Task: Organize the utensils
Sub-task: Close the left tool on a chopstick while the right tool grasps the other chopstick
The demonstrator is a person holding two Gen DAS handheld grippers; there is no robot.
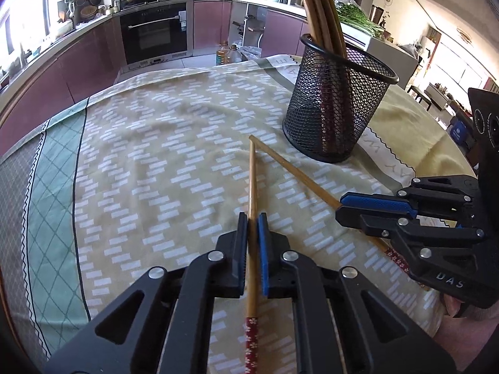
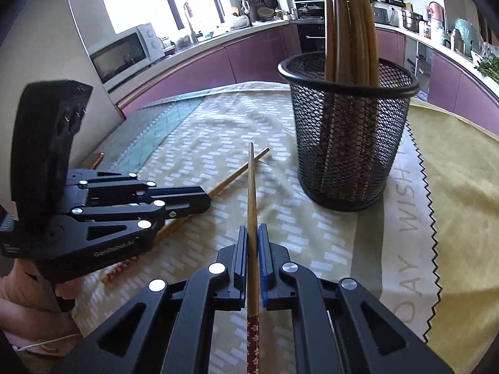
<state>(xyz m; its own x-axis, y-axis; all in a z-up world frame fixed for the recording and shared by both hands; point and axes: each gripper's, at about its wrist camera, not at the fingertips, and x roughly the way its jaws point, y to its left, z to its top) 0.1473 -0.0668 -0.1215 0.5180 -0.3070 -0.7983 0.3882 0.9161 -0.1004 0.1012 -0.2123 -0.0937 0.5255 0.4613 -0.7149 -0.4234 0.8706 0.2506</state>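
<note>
Your left gripper (image 1: 252,218) has its jaws clenched on one chopstick (image 1: 252,187), low centre in the left wrist view. Your right gripper (image 2: 252,230) is clamped the same way on the other chopstick (image 2: 252,193), low centre in its own view. Both sticks are pinched near the red patterned ends, so long bare lengths run forward. The two tips cross or nearly touch on the cloth (image 1: 149,143), in mid-frame. I judge that lifting one first could drag or flick the other.

The mesh holder (image 1: 340,109) stands upper right of centre in the left wrist view, already crowded with upright sticks. A tip caught on its rim or mesh could tip it. The wrinkled cloth on the worktop might also snag a dragged tip.
</note>
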